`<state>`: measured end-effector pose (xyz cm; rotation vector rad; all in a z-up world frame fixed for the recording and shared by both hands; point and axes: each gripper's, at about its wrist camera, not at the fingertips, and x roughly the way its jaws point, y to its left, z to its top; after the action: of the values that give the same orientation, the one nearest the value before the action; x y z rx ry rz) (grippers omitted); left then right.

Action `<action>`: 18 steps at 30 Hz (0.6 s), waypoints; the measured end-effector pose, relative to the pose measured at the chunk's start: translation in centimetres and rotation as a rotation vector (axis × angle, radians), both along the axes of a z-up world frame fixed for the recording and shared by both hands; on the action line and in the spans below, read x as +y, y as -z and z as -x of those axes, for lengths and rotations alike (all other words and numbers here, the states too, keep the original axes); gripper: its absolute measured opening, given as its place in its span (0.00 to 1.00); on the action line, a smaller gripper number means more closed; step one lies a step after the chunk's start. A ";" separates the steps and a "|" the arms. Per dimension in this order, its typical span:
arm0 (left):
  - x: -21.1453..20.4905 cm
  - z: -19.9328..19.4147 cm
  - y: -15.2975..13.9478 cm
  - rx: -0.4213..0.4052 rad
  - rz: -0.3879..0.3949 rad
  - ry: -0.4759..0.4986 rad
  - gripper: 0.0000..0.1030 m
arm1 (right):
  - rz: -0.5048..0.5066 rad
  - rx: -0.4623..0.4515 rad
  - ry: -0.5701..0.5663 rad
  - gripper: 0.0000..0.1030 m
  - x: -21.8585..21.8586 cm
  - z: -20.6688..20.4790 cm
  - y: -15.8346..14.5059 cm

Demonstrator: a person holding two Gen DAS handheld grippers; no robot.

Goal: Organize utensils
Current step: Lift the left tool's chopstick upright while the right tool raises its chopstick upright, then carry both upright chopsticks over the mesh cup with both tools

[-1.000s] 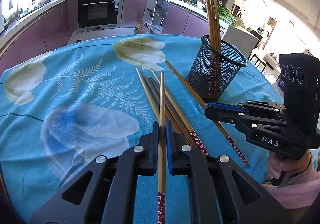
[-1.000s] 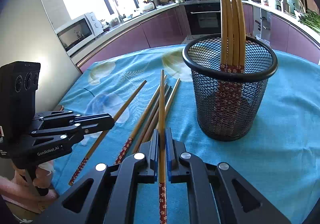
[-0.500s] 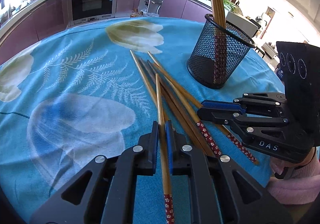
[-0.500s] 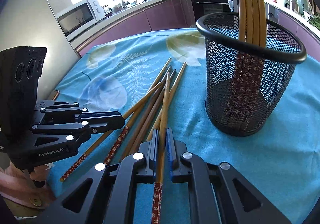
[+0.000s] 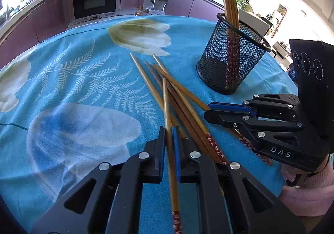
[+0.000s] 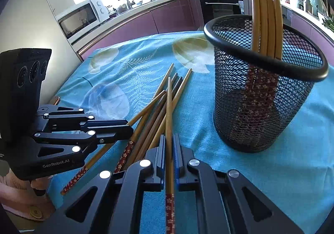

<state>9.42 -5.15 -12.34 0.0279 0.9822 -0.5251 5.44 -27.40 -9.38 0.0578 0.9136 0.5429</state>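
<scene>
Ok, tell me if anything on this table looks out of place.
Yes: loose chopsticks lie crossed in an untidy pile on the blue tablecloth, beside the mesh holder rather than in it. Each gripper pinches one chopstick.

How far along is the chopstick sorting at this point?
Partly done. Several chopsticks already stand in the black mesh cup. In hand: the left tongs and the right tongs are each shut on one chopstick, the left one and the right one, both low over the pile. Left: a loose bundle of chopsticks lies on the blue tablecloth beside the cup.
</scene>
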 end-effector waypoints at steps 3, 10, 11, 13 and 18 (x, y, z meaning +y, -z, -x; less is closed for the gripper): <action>0.0 0.3 -0.6 -0.014 0.011 0.002 0.07 | -0.016 -0.020 -0.001 0.06 -0.3 0.3 -0.7; 0.5 1.2 -3.6 -0.076 0.066 0.012 0.07 | -0.064 -0.099 0.002 0.06 -1.4 1.4 -3.8; 0.5 1.3 -4.2 -0.086 0.080 0.017 0.07 | -0.073 -0.111 0.006 0.06 -1.7 1.6 -4.2; 0.8 1.6 -5.3 -0.105 0.108 0.031 0.07 | -0.088 -0.135 0.015 0.06 -2.0 1.9 -5.2; 1.4 2.5 -8.2 -0.165 0.169 0.062 0.07 | -0.111 -0.194 0.041 0.06 -3.0 2.4 -7.1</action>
<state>6.95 -3.79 -4.11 -0.0488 0.7754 -0.6508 3.04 -30.43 -2.24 0.1215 0.6915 0.5509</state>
